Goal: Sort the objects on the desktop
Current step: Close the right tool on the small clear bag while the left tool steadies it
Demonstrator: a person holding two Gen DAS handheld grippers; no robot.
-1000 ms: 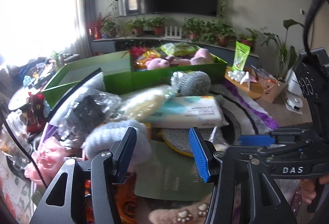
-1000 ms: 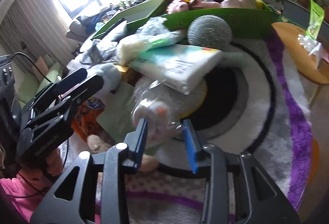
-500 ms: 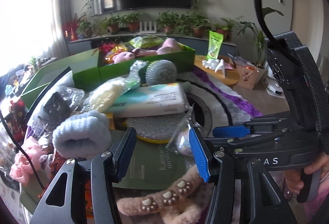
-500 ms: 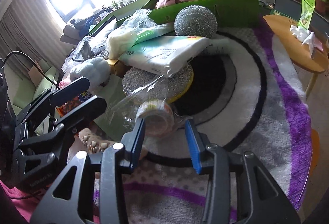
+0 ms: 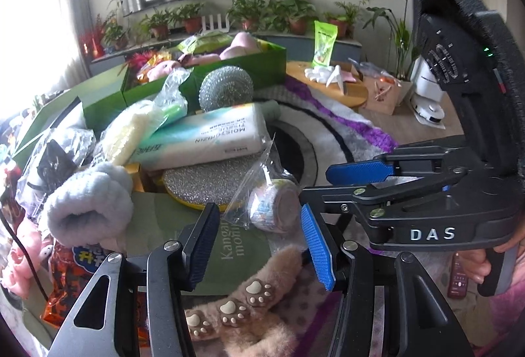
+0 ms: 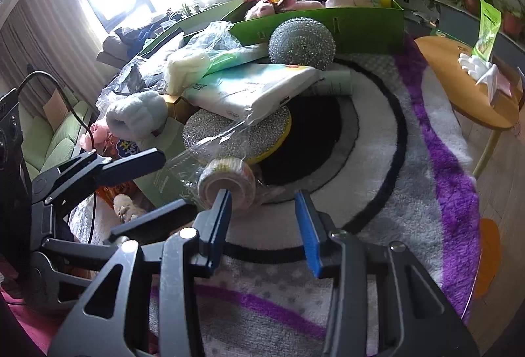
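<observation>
Sorting looks partly done: the green box [image 6: 361, 25] at the rug's far edge already holds plush toys and snack packs, while a heap remains on the rug [image 6: 410, 160] in front of it: steel scourer [image 6: 302, 40], wipes pack [image 6: 256, 91], blue fluffy band [image 6: 134, 115], a sponge pad. The bagged tape roll [image 6: 229, 181] lies at the heap's near edge. The right gripper [image 6: 262, 219] has its jaws spread, the roll just beyond and touching neither pad as far as I can see. The left gripper [image 5: 259, 242] also stands spread and empty over the furry paw toy [image 5: 249, 298]. Most of the heap is still left
</observation>
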